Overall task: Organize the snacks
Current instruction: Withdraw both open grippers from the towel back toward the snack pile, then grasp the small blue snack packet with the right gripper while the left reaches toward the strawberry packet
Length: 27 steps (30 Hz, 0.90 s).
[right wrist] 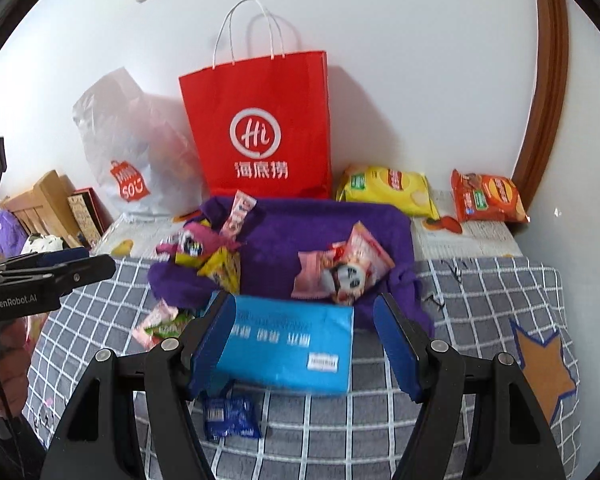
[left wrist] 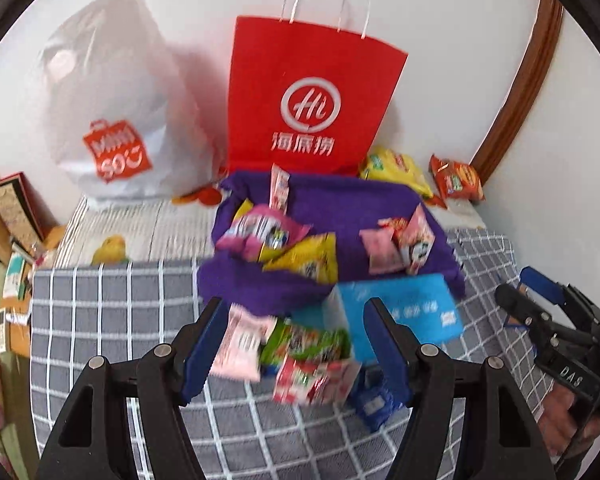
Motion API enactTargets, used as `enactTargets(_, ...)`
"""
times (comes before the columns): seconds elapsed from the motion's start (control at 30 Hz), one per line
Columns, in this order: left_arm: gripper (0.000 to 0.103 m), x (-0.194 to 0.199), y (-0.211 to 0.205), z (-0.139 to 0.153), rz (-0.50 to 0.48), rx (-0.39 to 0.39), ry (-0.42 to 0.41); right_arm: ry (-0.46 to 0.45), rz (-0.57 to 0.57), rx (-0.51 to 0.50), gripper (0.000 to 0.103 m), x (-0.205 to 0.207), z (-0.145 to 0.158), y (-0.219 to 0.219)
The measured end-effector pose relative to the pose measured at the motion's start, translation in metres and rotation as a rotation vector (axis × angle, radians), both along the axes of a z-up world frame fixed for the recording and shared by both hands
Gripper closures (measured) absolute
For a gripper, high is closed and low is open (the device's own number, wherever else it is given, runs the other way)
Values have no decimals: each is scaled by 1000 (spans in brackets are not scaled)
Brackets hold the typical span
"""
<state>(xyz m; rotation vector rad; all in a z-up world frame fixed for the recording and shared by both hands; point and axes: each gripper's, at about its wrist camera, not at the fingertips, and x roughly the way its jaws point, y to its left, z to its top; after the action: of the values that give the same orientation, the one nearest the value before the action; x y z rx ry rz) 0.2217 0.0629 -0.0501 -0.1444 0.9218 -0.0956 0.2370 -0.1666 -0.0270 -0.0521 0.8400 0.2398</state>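
The step in hand looks like an approach, with no snack picked yet. Both tongs are spread and empty. Snacks lie scattered on a purple cloth (right wrist: 320, 232) and on the checked bedcover (right wrist: 480, 300) in front of it, with a blue box (right wrist: 288, 344) at the cloth's near edge.

In the left wrist view, the left gripper (left wrist: 296, 344) hangs over a small heap at 6 o'clock of the cloth: a pink packet (left wrist: 240, 344), a green packet (left wrist: 304, 342) and a red-and-white carton (left wrist: 312, 380). They show between its jaws but no pad presses them. The right gripper (right wrist: 304, 344) frames the blue box the same way, apart from it; a dark blue packet (right wrist: 230, 416) lies at 7 o'clock of the box.

Both tongs tilt steeply down toward the bed, side by side.

The red bag (right wrist: 260, 128) stands upright at 12 o'clock against the wall and may be the place for the snacks, though I cannot tell. The next move likely calls for dropping onto one packet, closing gently on its crinkly wrap, and lifting it free of its neighbours.
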Motion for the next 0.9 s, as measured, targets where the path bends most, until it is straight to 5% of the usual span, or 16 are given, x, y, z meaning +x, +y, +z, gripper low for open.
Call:
enactTargets(0.47,35,-29,54,-34,126,-59,87,85,6,11,32,-25,-39,8)
enactTargets(0.9,35,-42,61,-60,131,-50,137,238,174,34,32,-44,-124,58)
